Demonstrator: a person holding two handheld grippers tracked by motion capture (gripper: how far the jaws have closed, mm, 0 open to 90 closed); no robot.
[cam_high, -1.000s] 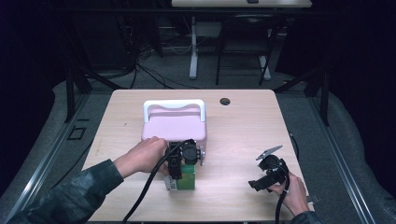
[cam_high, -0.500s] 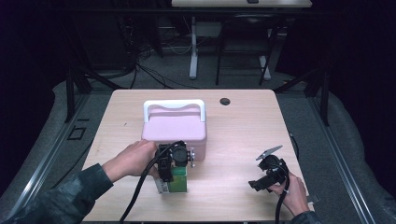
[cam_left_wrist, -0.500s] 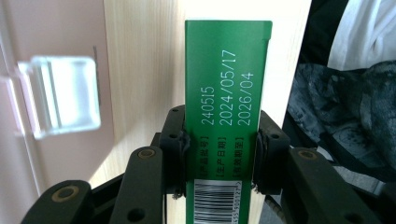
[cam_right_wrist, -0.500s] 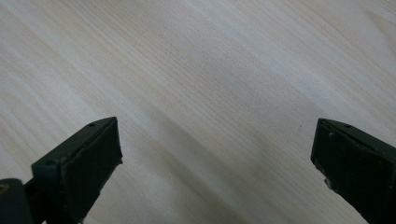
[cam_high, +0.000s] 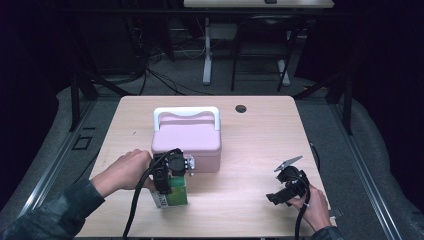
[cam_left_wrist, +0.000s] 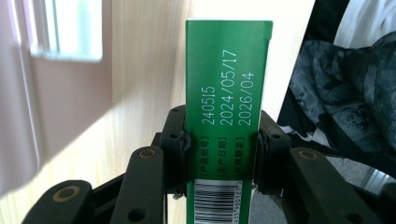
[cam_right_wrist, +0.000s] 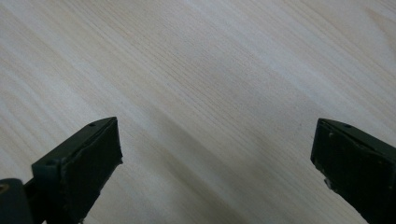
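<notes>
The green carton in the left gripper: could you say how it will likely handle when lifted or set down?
The green carton looks stiff: its flat sides stay straight between the left gripper pads. Tall and narrow, it may tip when set down. Probably light.

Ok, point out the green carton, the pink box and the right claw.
green carton (cam_left_wrist: 227, 88): left gripper view, its printed narrow side.
pink box (cam_high: 187, 137): high view, its lid.
right claw (cam_right_wrist: 215, 161): right gripper view, midway between its open fingertips.
</notes>
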